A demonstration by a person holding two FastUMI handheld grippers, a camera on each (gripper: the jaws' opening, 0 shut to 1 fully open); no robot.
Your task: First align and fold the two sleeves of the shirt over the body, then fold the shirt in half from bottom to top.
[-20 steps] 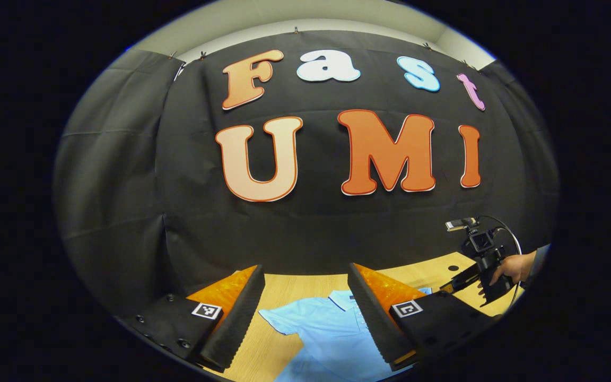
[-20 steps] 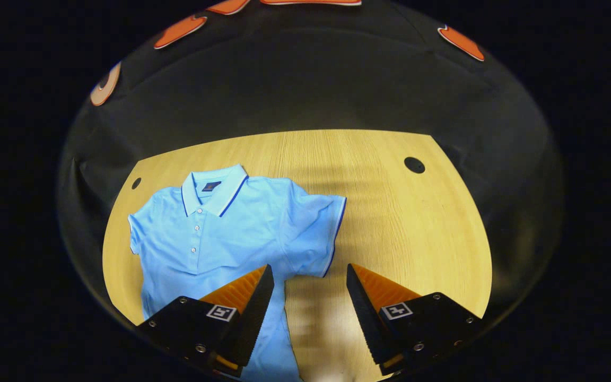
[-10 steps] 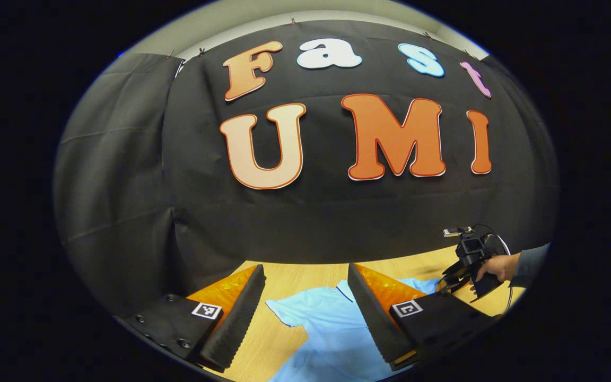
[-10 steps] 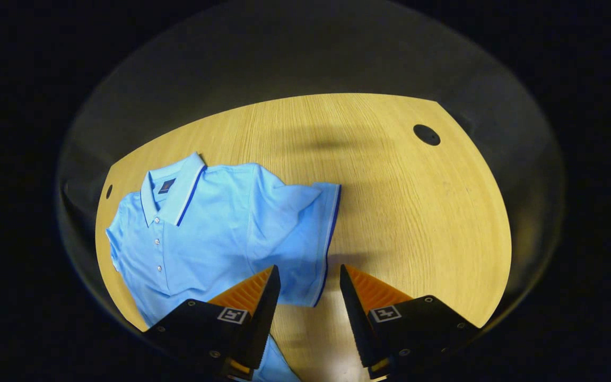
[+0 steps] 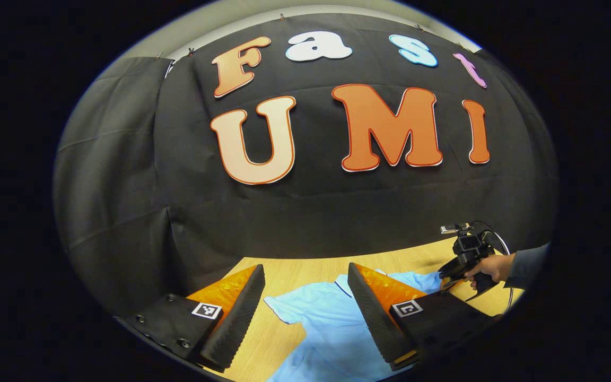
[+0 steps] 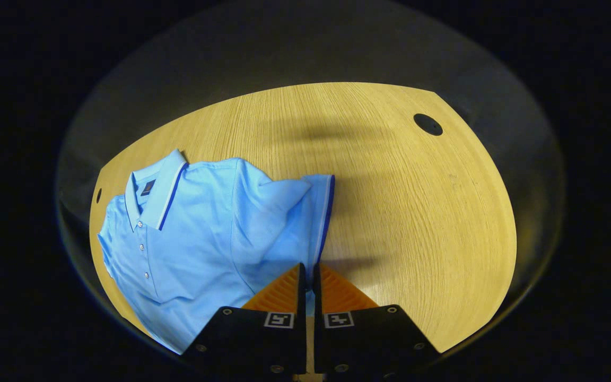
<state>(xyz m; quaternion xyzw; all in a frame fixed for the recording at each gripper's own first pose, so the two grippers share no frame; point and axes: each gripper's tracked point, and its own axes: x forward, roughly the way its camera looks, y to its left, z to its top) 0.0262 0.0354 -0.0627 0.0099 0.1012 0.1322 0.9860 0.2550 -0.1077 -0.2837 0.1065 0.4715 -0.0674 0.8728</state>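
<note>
In the right gripper view, the right gripper [image 6: 308,276] sits low over the table [image 6: 417,212], its two fingers drawn together on the lower edge of the shirt's sleeve [image 6: 305,212], pinching the cloth between them. The sleeve's dark-trimmed hem runs up from the fingertips, and the fabric above it is bunched into a fold. The light blue shirt [image 6: 194,233] lies face up on the left part of the table, buttons [image 6: 143,260] down its front and the collar [image 6: 157,183] at its far end. Farther off, a dark round hole [image 6: 427,124] marks the table's far right corner.

In the left gripper view, the left gripper [image 5: 305,281] hangs with its fingers spread wide, gripping nothing, above the shirt [image 5: 326,323] on the table [image 5: 289,270]. Beyond it to the right, a hand [image 5: 483,268] holds the right gripper [image 5: 451,276] down at the shirt's far edge.
</note>
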